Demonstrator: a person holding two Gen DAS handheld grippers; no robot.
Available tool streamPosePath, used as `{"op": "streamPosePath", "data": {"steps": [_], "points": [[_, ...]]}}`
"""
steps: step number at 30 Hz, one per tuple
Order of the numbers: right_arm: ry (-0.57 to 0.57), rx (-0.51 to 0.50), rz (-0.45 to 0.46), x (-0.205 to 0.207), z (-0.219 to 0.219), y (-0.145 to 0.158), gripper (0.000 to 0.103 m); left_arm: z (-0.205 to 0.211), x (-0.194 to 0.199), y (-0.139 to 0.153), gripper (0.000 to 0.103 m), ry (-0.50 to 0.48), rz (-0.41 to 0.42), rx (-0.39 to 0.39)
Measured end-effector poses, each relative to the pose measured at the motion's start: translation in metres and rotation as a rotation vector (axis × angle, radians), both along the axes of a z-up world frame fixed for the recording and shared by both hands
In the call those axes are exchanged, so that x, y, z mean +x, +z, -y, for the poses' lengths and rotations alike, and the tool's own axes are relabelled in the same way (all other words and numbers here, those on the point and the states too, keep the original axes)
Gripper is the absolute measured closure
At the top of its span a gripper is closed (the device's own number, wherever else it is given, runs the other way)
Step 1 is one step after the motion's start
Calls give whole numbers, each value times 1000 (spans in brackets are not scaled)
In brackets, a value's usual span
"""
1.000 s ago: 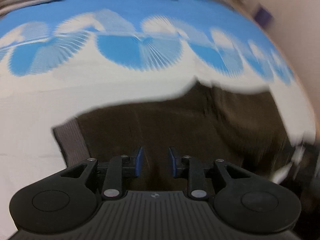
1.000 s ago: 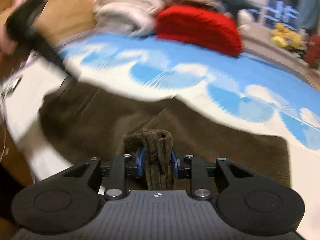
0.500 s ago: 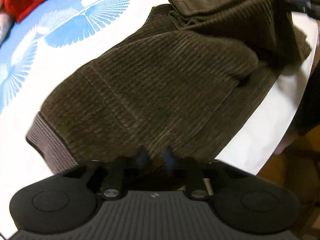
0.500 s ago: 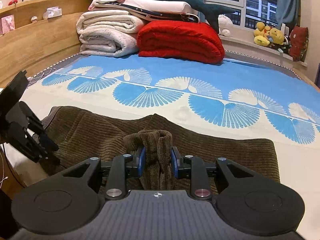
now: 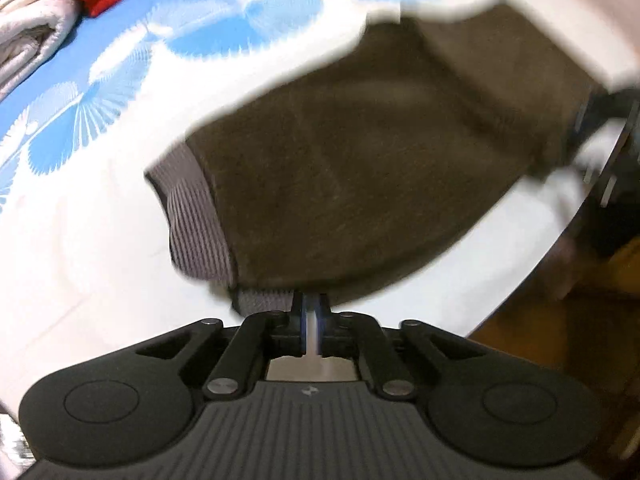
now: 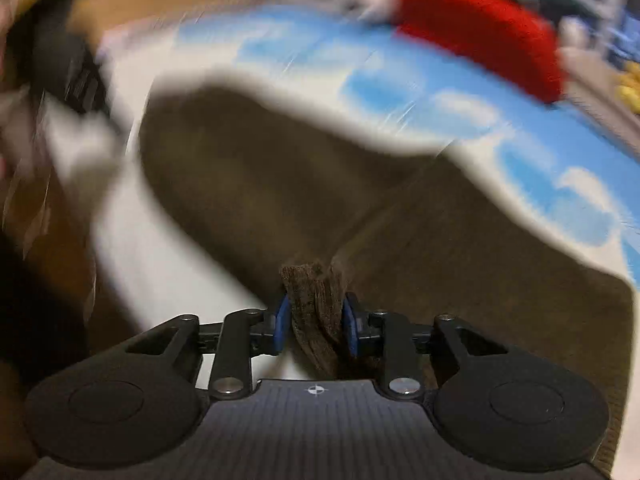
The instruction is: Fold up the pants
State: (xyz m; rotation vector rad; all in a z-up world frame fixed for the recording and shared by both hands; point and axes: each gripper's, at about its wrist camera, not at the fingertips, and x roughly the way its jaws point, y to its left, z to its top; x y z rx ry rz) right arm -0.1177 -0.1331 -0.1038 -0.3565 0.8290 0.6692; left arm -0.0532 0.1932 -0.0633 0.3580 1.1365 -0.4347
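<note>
Both views motion-blurred; brown pants spread on the bed, on its white part near the edge, blue fan-pattern sheet beyond; grey ribbed waistband at the left end of the pants in the left view, just ahead and left of the left hand-held gripper; left hand-held gripper fingers nearly together with a thin pale gap showing between them, tips at the near hem of the pants; cannot tell whether any cloth is pinched; right hand-held gripper clenched on a bunched fold of pants between its blue pads, the rest of the fabric lying ahead and to the right of it on the bed; red blanket and folded white bedding at the far side of the bed; dark blurred shape at the left edge of the right view, too smeared to identify.
</note>
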Motion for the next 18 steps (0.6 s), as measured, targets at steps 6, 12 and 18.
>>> {"op": "streamPosePath", "data": {"steps": [6,12,18], "points": [[19,163,-140,20,37,40,70,6,19,37,74,94,89,-228],[-309,300,-100,71,154,80,49,50,66,43,74,151,68,-306],[-747,319,-182,120,265,46,48,100,101,39,73,189,-1,-384]]}}
